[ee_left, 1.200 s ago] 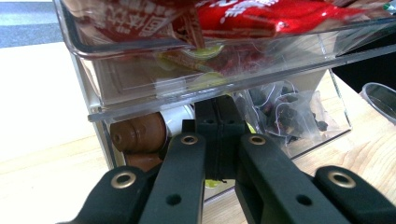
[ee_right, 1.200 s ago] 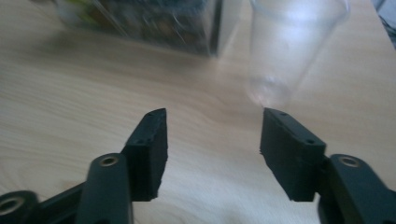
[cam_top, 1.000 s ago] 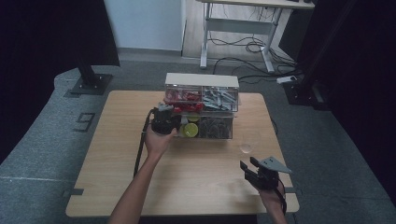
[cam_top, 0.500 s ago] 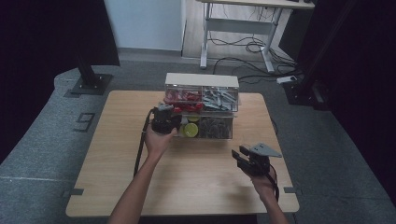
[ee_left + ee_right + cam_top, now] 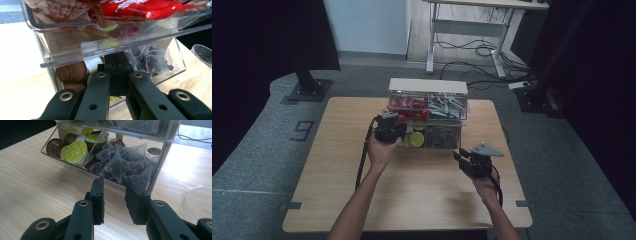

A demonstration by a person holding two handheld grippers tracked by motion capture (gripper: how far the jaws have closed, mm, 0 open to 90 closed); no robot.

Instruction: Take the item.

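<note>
Clear plastic organizer (image 5: 428,112) is seen standing toward the far edge of the wooden table (image 5: 337,165), with two tiers of compartments. Its upper tier is packed with red packets (image 5: 140,8), and its lower tier holds coffee capsules (image 5: 74,151) on one side and tea bags (image 5: 119,163) on the other. The left gripper (image 5: 388,127) is held against the organizer's lower front at the capsule side; its jaws are pressed fully together with nothing visibly clamped, their tips lying right at the capsule compartment beside a brown capsule (image 5: 71,73). The right gripper (image 5: 472,159) is held above the table just in front of the organizer, facing the tea bags. Its jaws have just been closing and stand partly apart, with nothing between them. A clear plastic cup (image 5: 197,202) is seen on the table beside the organizer's tea-bag end.
</note>
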